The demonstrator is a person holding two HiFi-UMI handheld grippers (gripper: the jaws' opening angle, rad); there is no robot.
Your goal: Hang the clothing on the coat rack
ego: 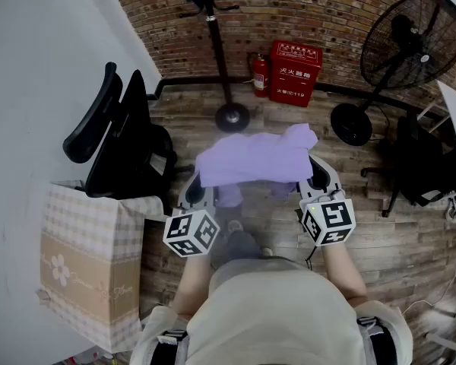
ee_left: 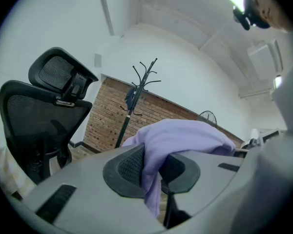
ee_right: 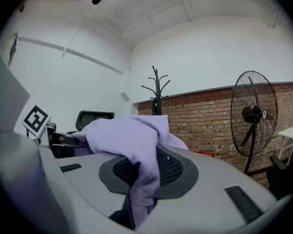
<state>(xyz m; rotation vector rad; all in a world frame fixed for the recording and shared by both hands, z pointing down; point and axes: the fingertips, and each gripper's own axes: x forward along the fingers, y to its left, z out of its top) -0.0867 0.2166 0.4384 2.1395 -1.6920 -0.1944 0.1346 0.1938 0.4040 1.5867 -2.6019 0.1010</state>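
A lilac garment (ego: 254, 160) hangs stretched between my two grippers above the wooden floor. My left gripper (ego: 200, 186) is shut on the cloth's left edge, and the fabric (ee_left: 154, 172) is pinched between its dark pads. My right gripper (ego: 313, 179) is shut on the right edge, with the purple cloth (ee_right: 142, 172) bunched in its jaws. The black coat rack (ego: 216, 40) stands ahead against the brick wall, its round base (ego: 232, 117) on the floor. Its hooks (ee_left: 147, 73) show in the left gripper view, and the rack top (ee_right: 157, 84) in the right gripper view.
A black office chair (ego: 121, 139) stands to the left, with a checked paper bag (ego: 91, 261) near it. A red box (ego: 295, 72) and a fire extinguisher (ego: 260, 76) sit by the wall. A standing fan (ego: 406, 48) is at the right, beside another dark chair (ego: 425, 166).
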